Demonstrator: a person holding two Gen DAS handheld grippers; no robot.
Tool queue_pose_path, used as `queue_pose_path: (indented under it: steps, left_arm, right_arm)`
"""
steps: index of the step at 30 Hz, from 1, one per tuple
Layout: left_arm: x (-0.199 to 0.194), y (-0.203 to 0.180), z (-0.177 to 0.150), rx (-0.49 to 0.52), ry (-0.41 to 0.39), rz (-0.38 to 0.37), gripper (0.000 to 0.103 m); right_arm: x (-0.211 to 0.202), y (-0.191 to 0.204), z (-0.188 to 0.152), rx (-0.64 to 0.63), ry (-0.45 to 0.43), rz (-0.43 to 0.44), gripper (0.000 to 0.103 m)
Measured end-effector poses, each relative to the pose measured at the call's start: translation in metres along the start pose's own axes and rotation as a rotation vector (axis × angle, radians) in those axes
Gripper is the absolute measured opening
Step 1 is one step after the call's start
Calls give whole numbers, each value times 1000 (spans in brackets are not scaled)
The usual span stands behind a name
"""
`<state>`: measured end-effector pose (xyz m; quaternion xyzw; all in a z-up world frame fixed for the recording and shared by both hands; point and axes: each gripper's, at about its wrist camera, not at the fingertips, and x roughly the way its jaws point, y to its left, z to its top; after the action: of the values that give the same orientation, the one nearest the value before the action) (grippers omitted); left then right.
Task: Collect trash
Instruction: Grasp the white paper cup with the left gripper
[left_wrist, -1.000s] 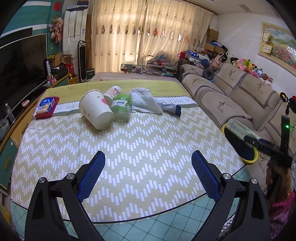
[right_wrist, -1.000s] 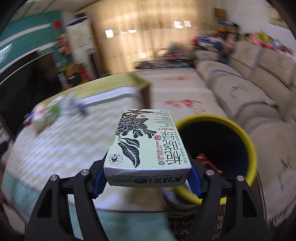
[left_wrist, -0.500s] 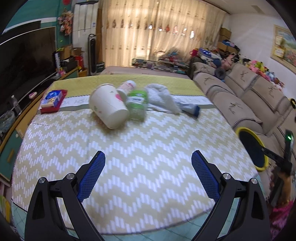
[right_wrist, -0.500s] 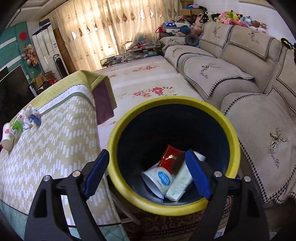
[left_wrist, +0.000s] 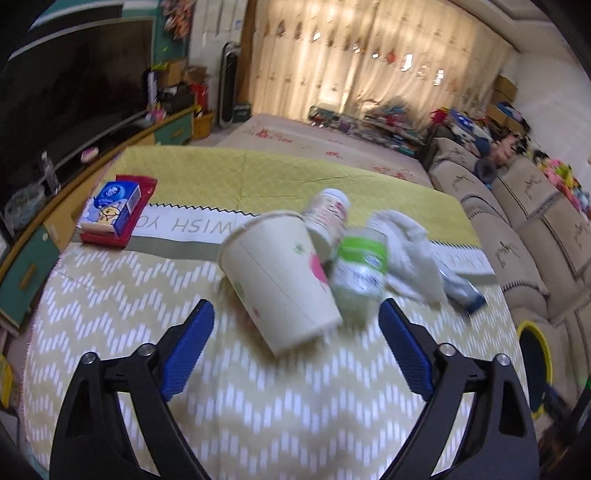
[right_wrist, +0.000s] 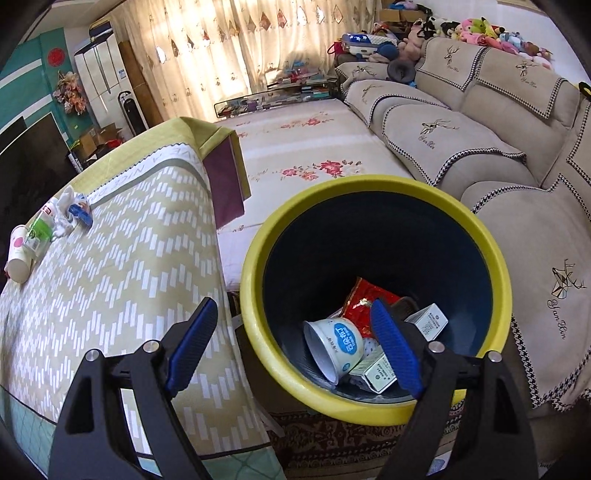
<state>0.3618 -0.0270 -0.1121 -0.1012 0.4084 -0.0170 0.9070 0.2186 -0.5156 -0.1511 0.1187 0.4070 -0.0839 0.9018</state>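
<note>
On the zigzag tablecloth a beige paper cup lies on its side. Beside it lie a green-labelled bottle, a small white pot, a crumpled white cloth and a blue tube. My left gripper is open with its jaws closing; the cup's base lies between the fingertips, untouched. Over the yellow-rimmed bin my right gripper stands open and empty. The bin holds a white bowl, a red wrapper and cartons.
A red tray with a blue tissue pack sits at the table's far left. The beige sofa runs behind and right of the bin. A TV and low cabinet stand to the left. The bin stands close to the table's edge.
My left gripper has moved forward up to the cup pile. My right gripper let go of the green carton, which dropped into the bin, and has sunk closer to the bin.
</note>
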Motion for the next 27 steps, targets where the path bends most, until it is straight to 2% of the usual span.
queue_pose_path:
  steps: [4, 11, 17, 21, 27]
  left_arm:
    - [30, 15, 20, -71, 64, 1, 79]
    - [64, 20, 34, -89, 119, 11, 77]
    - [72, 18, 40, -75, 128, 8, 77]
    - [81, 20, 35, -84, 187, -36, 73]
    - [73, 23, 29, -69, 161, -36, 65]
  right_arm:
    - [4, 3, 1, -4, 9, -1, 81]
    - [9, 3, 1, 0, 25, 1, 81]
    - [10, 5, 0, -3, 33, 11, 81]
    - [9, 7, 1, -8, 33, 21, 81]
    - [3, 10, -1, -14, 27, 27, 81]
